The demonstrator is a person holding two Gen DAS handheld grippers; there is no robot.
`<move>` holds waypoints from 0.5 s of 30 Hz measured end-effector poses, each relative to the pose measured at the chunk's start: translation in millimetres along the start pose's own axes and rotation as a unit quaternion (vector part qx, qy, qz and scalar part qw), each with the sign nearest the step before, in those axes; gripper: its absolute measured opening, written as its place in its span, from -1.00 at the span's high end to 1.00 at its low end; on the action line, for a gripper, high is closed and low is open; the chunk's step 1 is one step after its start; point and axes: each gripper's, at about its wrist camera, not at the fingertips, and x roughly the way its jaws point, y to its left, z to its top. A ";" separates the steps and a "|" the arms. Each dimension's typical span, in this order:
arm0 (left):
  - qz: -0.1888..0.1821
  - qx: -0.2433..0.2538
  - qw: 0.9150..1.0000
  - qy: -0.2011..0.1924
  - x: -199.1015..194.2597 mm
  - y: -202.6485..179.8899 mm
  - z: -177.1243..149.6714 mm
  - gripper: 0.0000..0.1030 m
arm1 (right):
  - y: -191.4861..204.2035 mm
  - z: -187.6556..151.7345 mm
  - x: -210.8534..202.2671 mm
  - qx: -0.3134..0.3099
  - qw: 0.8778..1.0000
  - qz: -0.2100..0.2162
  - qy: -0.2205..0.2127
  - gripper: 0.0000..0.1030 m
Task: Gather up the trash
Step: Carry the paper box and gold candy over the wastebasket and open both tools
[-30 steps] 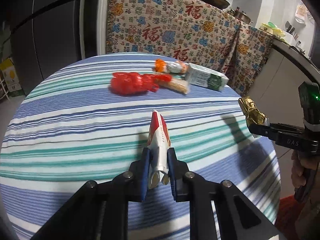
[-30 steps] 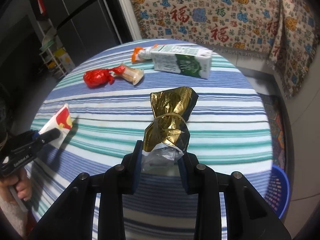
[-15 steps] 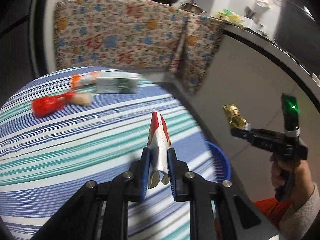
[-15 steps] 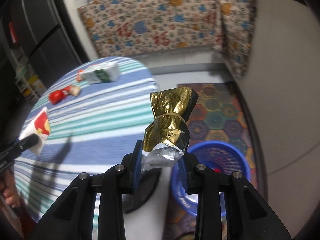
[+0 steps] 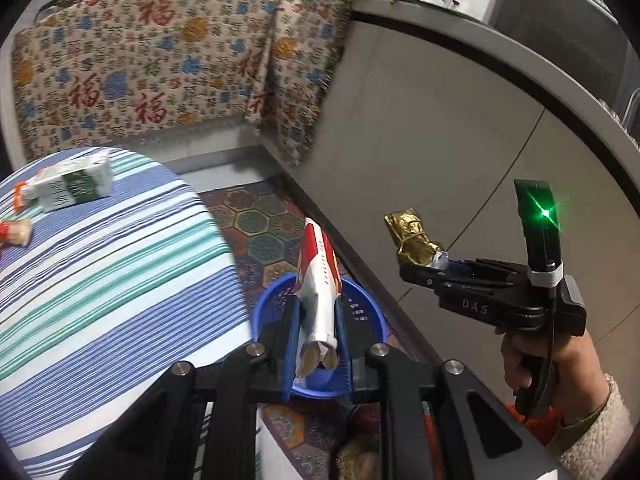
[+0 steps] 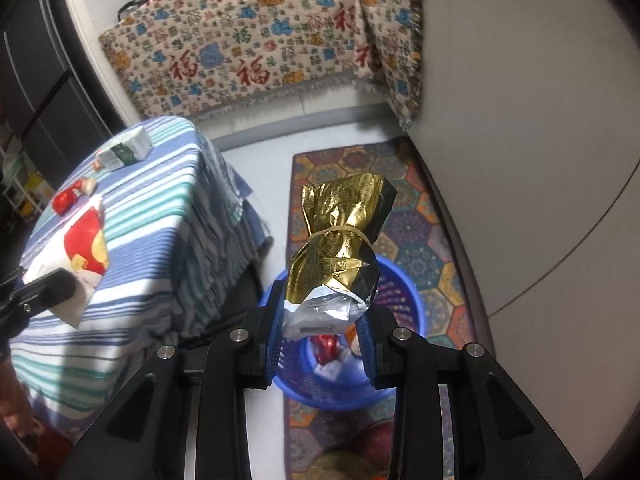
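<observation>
The left gripper point(image 5: 316, 332) is closed on a red and white snack wrapper point(image 5: 318, 280), which points forward between the blue pads and hangs above the blue basket point(image 5: 366, 312) on the floor. The right gripper point(image 6: 322, 320) is closed on a gold foil bag point(image 6: 340, 236) tied with a rubber band; this bag is also held over the blue basket point(image 6: 404, 292), where some red and white trash already lies at the bottom. From the left wrist camera, the right gripper point(image 5: 416, 268) with its gold foil bag point(image 5: 412, 232) is to the right of the basket. The basket stands on a patterned rug point(image 6: 416, 216) beside the striped tabletop point(image 5: 100, 272). On the tabletop are a green and white carton point(image 5: 72, 186), a small packet with a red end point(image 5: 16, 234) and a red crumpled bag point(image 6: 66, 200).
</observation>
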 end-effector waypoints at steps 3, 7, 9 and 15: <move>0.003 -0.004 1.000 0.006 17.4 -1.2 4.0 0.65 | -6.6 -3.0 3.3 -0.007 1.000 -0.001 0.006 0.37; 0.010 -0.014 1.000 0.020 44.4 2.7 6.8 0.65 | -18.2 -6.6 11.5 0.000 1.000 -0.010 0.021 0.37; 0.012 -0.013 0.999 0.028 58.7 0.5 8.5 0.65 | -24.0 -8.0 16.3 0.000 1.000 -0.012 0.027 0.37; -0.003 -0.011 0.998 0.063 103.3 -8.8 9.1 0.63 | -26.1 -12.5 35.6 -0.013 0.998 -0.016 0.057 0.36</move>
